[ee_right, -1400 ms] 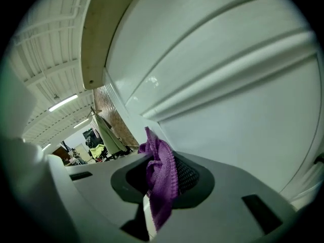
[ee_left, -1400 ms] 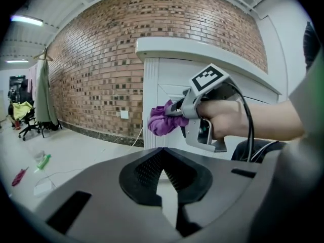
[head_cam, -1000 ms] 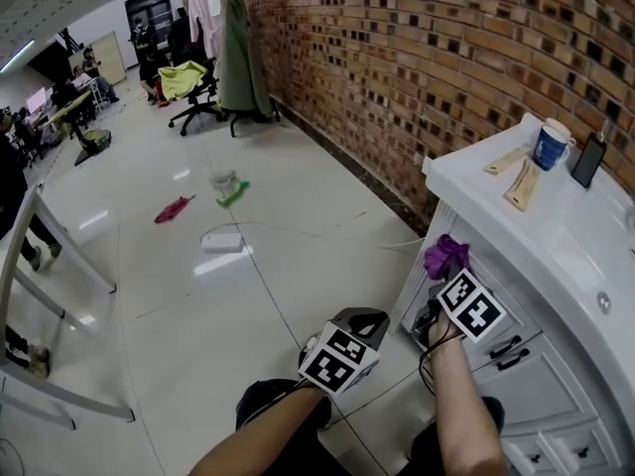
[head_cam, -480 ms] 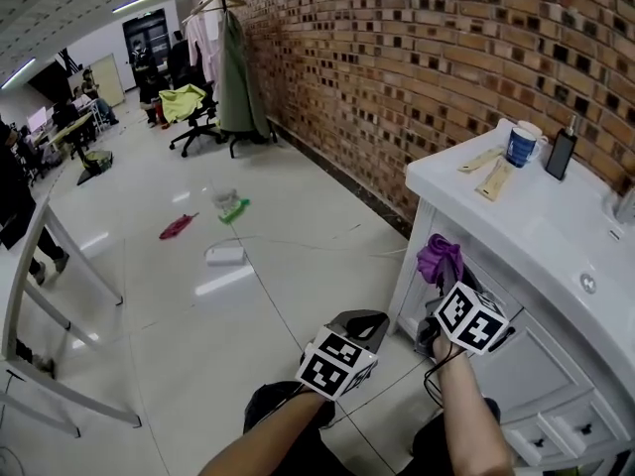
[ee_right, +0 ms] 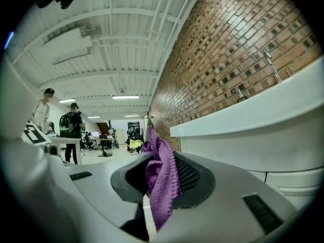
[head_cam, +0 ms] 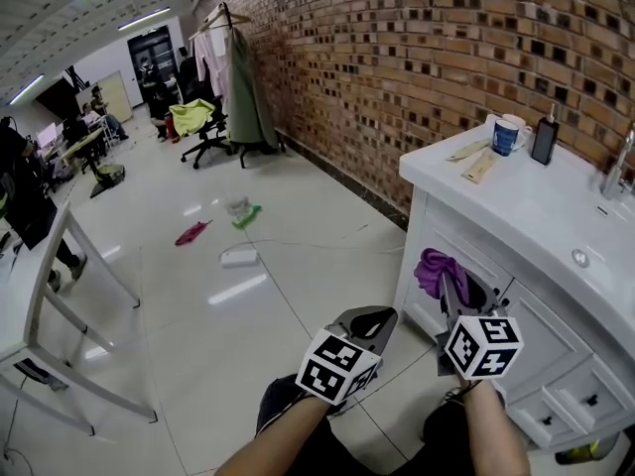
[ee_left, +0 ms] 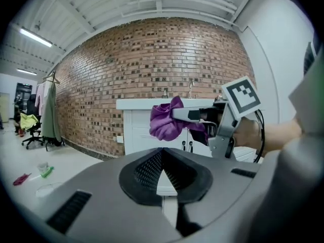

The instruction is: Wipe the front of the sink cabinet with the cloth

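My right gripper is shut on a purple cloth, which bunches past its tips. It holds the cloth at the upper left corner of the white sink cabinet's front; I cannot tell whether the cloth touches it. In the right gripper view the cloth hangs clamped between the jaws, with the cabinet close on the right. My left gripper is shut on nothing, low and to the left of the right one, away from the cabinet. The left gripper view shows the cloth and the right gripper ahead.
On the countertop stand a blue mug, a dark bottle and a faucet. A brick wall runs behind. On the tiled floor lie a red rag, a green item and a white object. A table frame stands left.
The right gripper with the cloth has drawn lower and nearer to me along the cabinet front. The left gripper has barely moved. The head view has swung right, showing more countertop.
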